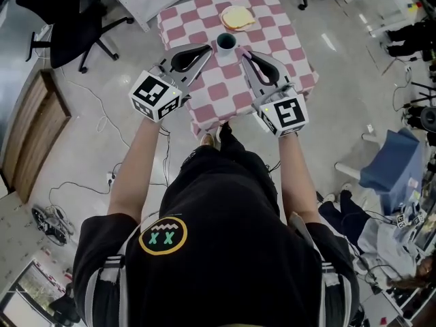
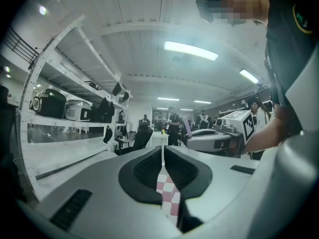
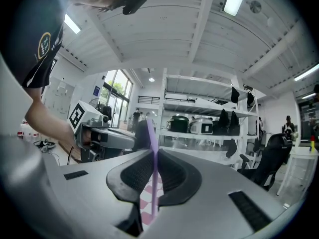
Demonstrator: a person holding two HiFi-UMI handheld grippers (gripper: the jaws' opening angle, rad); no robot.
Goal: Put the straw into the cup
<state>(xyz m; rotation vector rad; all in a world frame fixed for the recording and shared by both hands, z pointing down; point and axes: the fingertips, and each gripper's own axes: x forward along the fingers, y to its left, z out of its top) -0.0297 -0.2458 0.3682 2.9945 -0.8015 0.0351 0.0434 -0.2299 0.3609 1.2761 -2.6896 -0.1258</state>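
Purple plastic, thin and hollow: in the right gripper view the straw (image 3: 150,131) stands upright, pinched between the ribbed black pads of my right gripper (image 3: 152,156). One end pokes above the tips and the rest runs down through the gap, with pink and white checks showing behind it. I judge it very light, bendy and easy to crush, so a gentle hold near the middle suits it. A harder pinch would flatten it. The smooth wall could also swivel between the pads when the lower end meets a rim.

In the left gripper view my left gripper (image 2: 163,151) has its dark pads brought together with nothing between them. Only a slim slit lower down shows the checked cloth (image 2: 168,194) beneath.

From the head view the small bench (image 1: 225,90) under that soft cloth carries a round dark cup (image 1: 225,42) with an open mouth, and beyond it lies a flat yellow disc (image 1: 236,18), which may be a plate. Both grippers point inward at the cup, one on each side, tips just beside it. The straw is too fine to pick out well here. The cup looks small and light, so I judge that a careless poke could tip it. The empty gripper is well placed to steady it.
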